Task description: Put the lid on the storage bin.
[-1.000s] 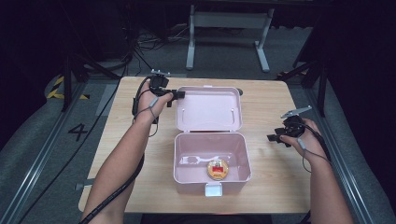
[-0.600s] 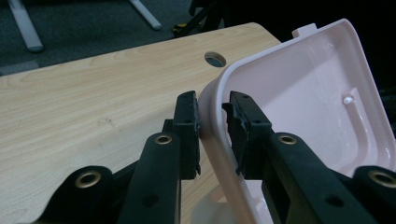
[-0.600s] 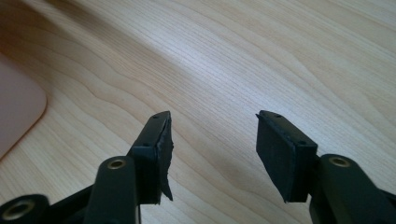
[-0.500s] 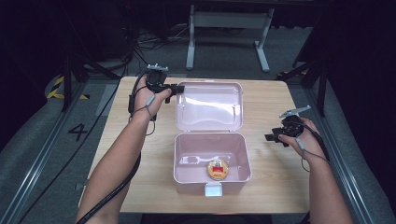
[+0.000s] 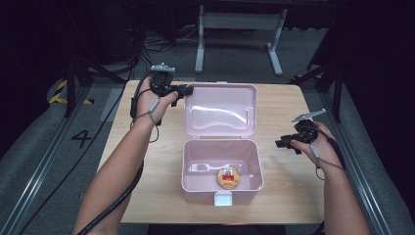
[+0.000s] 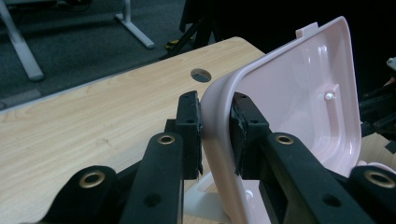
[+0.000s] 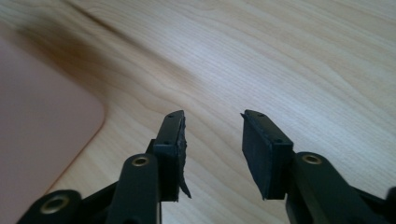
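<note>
L tongs [image 6: 215, 133] are clamping the rear-left corner rim of the pink plastic box's hinged lid [image 5: 221, 108], standing raised at table [image 5: 147, 161] centre; it is probably handling light, stiff, slick, while R tongs [image 7: 212, 154], empty, have just been narrowing.

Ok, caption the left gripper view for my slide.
Left tongs clamp the rim of the pink box's raised lid above the wooden table.
</note>
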A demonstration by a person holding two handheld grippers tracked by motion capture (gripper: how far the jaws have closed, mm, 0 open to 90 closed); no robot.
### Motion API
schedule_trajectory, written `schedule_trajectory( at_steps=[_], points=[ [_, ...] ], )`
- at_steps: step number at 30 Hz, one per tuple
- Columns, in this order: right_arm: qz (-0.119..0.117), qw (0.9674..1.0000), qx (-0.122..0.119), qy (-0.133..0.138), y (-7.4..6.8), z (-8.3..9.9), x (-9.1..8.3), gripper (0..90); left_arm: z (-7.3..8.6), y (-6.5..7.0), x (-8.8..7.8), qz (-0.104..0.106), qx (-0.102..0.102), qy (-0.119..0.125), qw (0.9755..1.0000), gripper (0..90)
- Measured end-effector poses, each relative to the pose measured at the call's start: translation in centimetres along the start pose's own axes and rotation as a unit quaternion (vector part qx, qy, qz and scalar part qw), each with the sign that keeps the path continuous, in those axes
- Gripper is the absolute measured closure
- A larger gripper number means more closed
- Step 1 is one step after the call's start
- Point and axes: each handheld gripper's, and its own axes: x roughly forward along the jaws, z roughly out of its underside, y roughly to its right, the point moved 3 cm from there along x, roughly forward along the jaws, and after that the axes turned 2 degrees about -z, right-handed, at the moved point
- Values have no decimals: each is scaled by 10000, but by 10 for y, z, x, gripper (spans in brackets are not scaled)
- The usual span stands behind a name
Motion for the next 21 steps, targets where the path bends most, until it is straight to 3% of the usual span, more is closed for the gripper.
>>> schedule_trajectory(
  at_steps=[9, 21],
  points=[
    [-306, 9995, -99, 30, -23, -8, -13, 673, -5, 17, -16, 24, 347, 216, 9992, 764],
    [-514, 9972, -480, 264, -52, -18, -31, 706, -1, 37, -38, 49, 663, 419, 9969, 742]
  ],
)
